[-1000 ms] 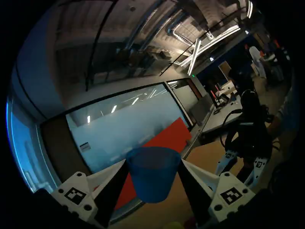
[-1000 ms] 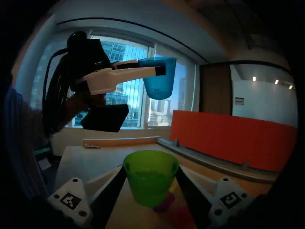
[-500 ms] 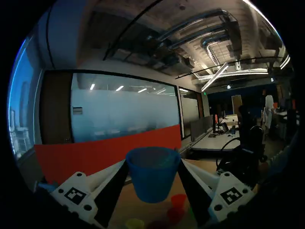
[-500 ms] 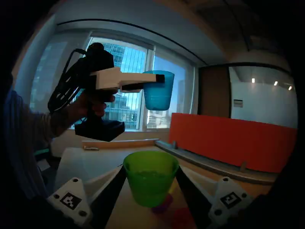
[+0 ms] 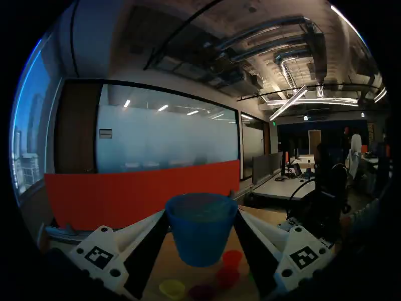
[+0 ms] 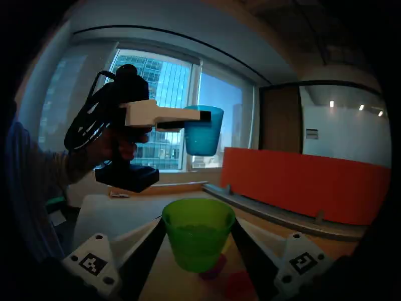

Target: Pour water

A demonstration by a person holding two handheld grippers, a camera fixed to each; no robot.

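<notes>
A: Status on the pour?
B: The blue cup [image 5: 201, 228] is upright, rim level, clamped between both fingers of the left gripper [image 5: 201, 223]. It's up in the air, no tilt, no stream.
A: Anything in it?
B: Can't tell. The inside is too dim in the left gripper view.
A: Receiver?
B: The green cup [image 6: 198, 233] is upright too, with the right gripper [image 6: 198, 226] fingers pressed on both its sides. There looks to be a liquid line partway up the wall, so I'd judge water is already in it.
A: Relative position?
B: In the right gripper view the blue cup hangs higher than the green cup and farther off. They're well apart, and it's not over the green cup's mouth. A hand [image 6: 113, 145] holds that gripper level.
A: So done?
B: My read is that the transfer is done, or mostly. Nothing is in a pour pose. What's left is to set both cups on the table [image 6: 115, 213] and let go.
A: Clutter?
B: There are small bits on the tabletop below: a yellow piece [image 5: 172, 288], a red piece [image 5: 231, 257]. The orange partition [image 5: 135, 193] is behind. Aim for a bare spot.
</notes>
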